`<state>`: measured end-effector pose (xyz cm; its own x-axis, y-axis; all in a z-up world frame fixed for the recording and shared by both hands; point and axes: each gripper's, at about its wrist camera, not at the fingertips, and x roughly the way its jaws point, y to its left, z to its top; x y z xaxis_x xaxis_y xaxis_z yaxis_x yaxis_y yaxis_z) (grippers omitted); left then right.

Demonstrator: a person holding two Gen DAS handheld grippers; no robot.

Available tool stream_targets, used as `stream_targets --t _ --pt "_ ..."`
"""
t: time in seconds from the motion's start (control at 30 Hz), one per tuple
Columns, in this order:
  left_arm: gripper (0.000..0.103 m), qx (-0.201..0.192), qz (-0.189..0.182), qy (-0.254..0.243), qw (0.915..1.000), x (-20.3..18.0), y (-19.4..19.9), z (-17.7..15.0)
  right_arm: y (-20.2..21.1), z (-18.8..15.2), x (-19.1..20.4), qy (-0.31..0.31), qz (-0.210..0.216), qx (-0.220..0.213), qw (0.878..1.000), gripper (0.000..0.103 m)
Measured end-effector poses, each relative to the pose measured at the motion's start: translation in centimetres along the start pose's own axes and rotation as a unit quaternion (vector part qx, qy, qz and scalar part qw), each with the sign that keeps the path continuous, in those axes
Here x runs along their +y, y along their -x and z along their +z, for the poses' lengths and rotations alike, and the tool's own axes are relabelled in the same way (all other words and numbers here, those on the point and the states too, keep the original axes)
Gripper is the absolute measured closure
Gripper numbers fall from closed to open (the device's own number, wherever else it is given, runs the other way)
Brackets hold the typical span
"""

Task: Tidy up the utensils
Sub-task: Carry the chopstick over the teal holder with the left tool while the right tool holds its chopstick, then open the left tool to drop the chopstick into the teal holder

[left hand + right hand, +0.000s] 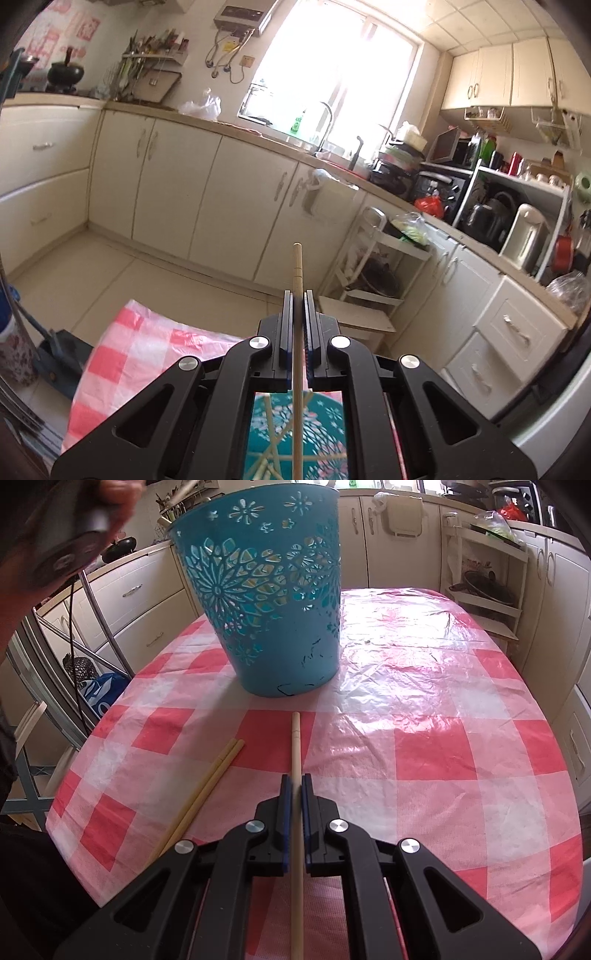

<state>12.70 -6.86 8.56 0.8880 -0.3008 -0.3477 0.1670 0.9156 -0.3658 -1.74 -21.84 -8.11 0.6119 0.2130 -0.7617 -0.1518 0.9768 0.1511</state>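
Chopstick (297, 280) pinched in left claw (297, 295), hanging over teal basket (295, 435) at frame bottom. Right claw (296, 779) clamps another chopstick (295, 746), long axis aimed at basket (266, 590) upper centre. Loose pair (207, 786) lower left on desk (424, 738).

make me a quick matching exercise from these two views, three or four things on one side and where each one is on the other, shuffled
Things:
1. left gripper
2. right gripper
3. chopstick pair
4. basket

Places or states:
a. lying loose on the tablecloth
b. shut on a chopstick above the basket
c. standing upright on the tablecloth
d. shut on a chopstick low over the tablecloth

Pairs: 1-b, 2-d, 3-a, 4-c
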Motion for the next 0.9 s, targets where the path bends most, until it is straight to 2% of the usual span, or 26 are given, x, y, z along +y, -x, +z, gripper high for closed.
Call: stream_targets --t 0.13,0.37,0.63,0.83,0.9 --pt "0.098 0.013 0.016 -0.013 0.9997 -0.7 -1.8 -0.8 -0.1 0.1 -0.1 -0.002 0.004 0.0 1.0 0.097" --pt "0.098 0.016 0.028 -0.023 0.9992 -1.1 -1.9 -1.4 -0.1 0.1 -0.2 -0.002 0.005 0.0 1.0 0.097" --pt "0.098 0.054 0.027 -0.03 0.9977 -0.8 -1.9 -2.6 -0.1 0.0 0.0 0.001 0.003 -0.002 1.0 0.097" --pt "0.091 0.078 0.037 -0.02 0.9961 1.3 0.5 -4.0 -0.1 0.0 0.1 0.003 0.001 -0.003 1.0 0.097" --pt "0.082 0.081 0.042 -0.02 0.9956 2.1 1.8 -4.5 -0.1 0.0 0.1 0.003 0.001 -0.003 1.0 0.097"
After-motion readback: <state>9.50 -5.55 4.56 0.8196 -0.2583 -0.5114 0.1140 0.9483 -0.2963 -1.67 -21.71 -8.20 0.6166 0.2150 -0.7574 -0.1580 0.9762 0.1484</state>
